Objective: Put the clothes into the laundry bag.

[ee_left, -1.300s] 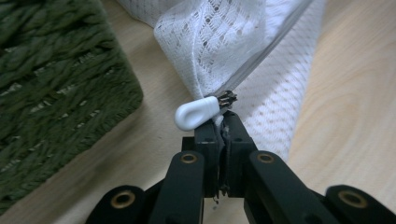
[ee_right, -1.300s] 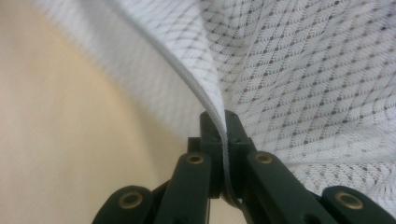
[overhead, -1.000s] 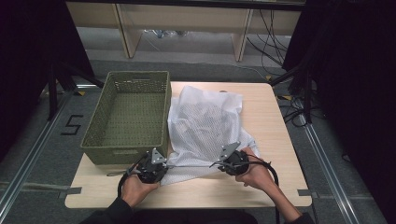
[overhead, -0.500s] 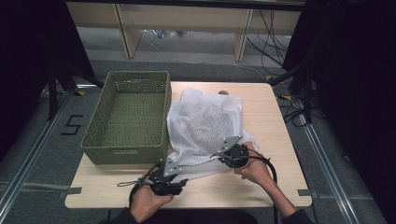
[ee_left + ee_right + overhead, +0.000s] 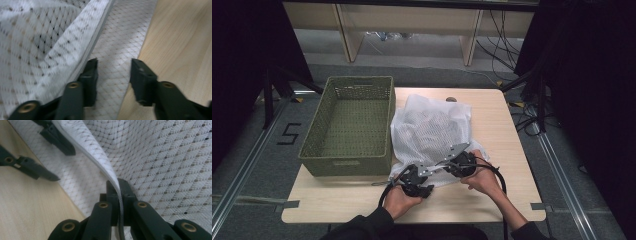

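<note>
At the counter's (image 5: 512, 150) near edge, right tongs (image 5: 117, 187) are pinching the white mesh bag's (image 5: 432, 130) hem while left tongs (image 5: 113, 72), narrowing, are straddling it unclamped, green basket (image 5: 349, 125) crowding the left side.

green basket (image 5: 349, 125) blocking left, bare table (image 5: 497, 135) right
</note>
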`<action>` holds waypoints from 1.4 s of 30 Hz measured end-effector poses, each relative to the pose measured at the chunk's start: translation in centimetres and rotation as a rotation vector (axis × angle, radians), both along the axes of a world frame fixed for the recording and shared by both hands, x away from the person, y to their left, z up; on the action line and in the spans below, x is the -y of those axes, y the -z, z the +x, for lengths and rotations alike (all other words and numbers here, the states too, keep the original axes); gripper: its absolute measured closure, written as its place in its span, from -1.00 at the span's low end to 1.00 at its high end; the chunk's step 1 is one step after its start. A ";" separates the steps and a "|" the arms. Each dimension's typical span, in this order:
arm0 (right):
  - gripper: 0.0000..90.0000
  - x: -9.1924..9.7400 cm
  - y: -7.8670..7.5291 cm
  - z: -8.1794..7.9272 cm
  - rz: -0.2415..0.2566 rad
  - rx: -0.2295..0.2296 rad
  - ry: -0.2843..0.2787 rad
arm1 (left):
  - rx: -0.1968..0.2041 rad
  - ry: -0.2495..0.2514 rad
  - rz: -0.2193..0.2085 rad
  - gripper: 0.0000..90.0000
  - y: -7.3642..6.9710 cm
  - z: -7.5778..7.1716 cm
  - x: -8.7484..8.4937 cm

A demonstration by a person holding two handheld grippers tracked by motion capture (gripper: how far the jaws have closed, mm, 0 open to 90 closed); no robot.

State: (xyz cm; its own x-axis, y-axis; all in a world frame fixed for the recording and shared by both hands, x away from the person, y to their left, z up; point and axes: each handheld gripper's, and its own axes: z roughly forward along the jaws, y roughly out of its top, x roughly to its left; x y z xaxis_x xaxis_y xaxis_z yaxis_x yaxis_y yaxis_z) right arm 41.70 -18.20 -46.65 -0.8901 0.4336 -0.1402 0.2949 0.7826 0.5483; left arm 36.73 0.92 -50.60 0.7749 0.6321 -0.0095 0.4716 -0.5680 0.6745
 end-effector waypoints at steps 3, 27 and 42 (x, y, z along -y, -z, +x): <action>0.98 -0.4 0.2 0.2 0.009 0.008 0.005 | 0.000 0.010 -0.001 0.89 0.1 0.0 0.1; 1.00 -3.7 2.8 8.0 -0.048 0.121 0.209 | -0.038 0.125 -0.005 1.00 -0.1 -1.7 -0.7; 1.00 -1.0 -0.3 1.0 0.013 0.031 -0.007 | -0.037 0.093 -0.005 0.99 0.0 -2.1 -1.0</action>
